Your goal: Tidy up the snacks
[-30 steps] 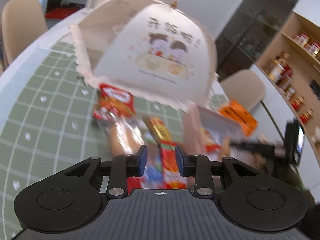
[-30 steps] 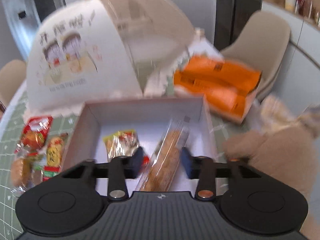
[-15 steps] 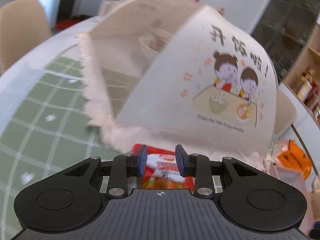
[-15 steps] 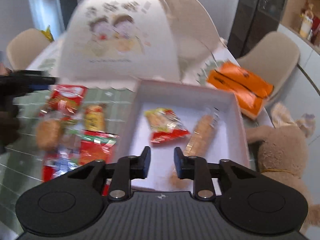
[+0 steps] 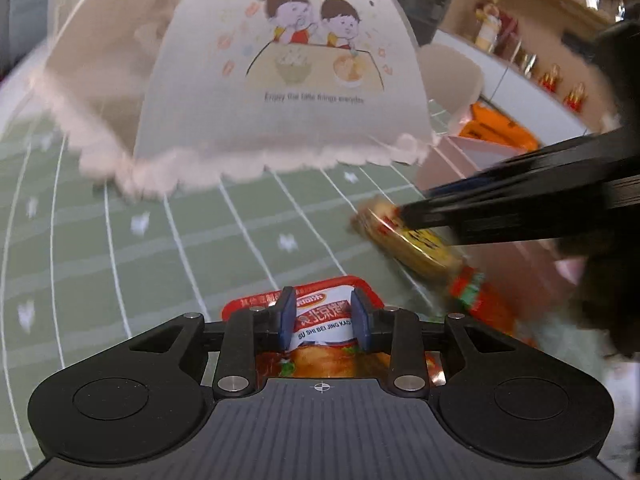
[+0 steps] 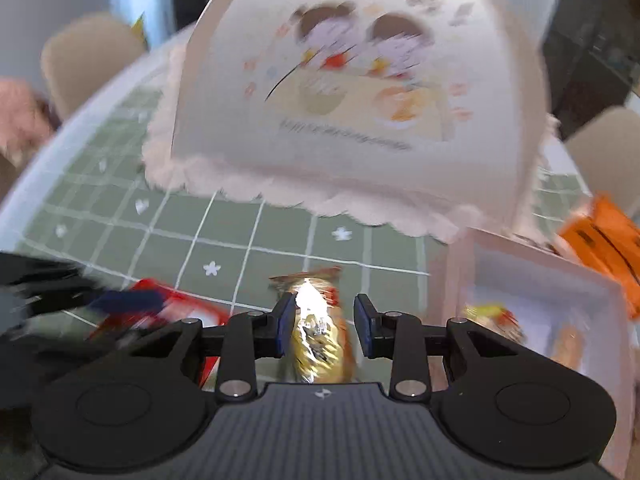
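Your left gripper (image 5: 323, 320) has its jaws parted around the top edge of a red snack packet (image 5: 320, 332) lying on the green checked tablecloth (image 5: 160, 240); the pads flank it, but I cannot tell whether they touch it. Your right gripper (image 6: 323, 330) is likewise open, straddling a gold foil snack (image 6: 318, 344) on the cloth, not yet squeezed. By my reading you are partway through: the white box (image 6: 540, 280) to the right already holds at least two packets, one red-and-yellow (image 6: 490, 316) and one tan (image 6: 568, 344), while these two snacks and the red-and-green wrapper (image 5: 480, 300) beside them remain loose. A domed mesh food cover (image 5: 304, 60) sits just behind the snacks, its frilled rim close to your working area. An orange package (image 6: 600, 240) lies beyond the box.
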{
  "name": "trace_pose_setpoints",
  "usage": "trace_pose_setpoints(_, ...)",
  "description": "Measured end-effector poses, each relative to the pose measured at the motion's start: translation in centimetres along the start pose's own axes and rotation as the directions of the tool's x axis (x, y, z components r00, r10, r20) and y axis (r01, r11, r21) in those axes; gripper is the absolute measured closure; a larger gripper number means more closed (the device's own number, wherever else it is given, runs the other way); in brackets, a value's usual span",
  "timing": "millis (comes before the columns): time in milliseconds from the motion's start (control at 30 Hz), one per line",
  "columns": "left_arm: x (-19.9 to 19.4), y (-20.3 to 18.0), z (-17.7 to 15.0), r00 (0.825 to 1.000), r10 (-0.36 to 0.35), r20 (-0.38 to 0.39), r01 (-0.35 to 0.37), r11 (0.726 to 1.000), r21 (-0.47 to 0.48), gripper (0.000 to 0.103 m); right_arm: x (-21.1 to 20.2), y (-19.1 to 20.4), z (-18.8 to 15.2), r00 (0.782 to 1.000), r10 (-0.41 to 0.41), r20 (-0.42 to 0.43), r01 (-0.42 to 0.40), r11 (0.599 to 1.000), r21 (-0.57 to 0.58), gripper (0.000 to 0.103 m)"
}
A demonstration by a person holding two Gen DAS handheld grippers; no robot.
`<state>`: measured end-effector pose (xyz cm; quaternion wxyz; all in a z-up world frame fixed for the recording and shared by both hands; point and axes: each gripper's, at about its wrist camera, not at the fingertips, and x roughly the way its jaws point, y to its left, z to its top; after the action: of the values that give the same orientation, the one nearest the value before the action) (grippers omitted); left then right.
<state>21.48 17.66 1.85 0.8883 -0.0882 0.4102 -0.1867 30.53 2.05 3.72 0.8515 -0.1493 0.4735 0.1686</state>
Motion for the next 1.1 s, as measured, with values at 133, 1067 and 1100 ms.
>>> trace_pose_setpoints(133, -2.6, 0.7, -1.4, 1.000, -0.020, -0.001, 0.020, 0.994, -0.109, 0.071, 0.1, 0.8, -1.6, 1.000, 0.010, -0.012, -0.010, 0.999, 0.033, 0.067)
trace_pose_setpoints(1067, -7.2, -15.1, -13.3, 0.980, -0.010, -0.200, -0.026, 0.983, -0.180, 0.074, -17.9, -6.0, -27.5, 0.994, -0.079, 0.082, 0.053, 0.960, 0.275, 0.052)
trace_pose_setpoints(1100, -6.8, -15.6, -13.1, 0.981, 0.017, -0.192, -0.046, 0.988, -0.149, 0.074, -18.2, -6.0, -28.0, 0.993, -0.080, 0.091, 0.051, 0.956, 0.287, 0.052)
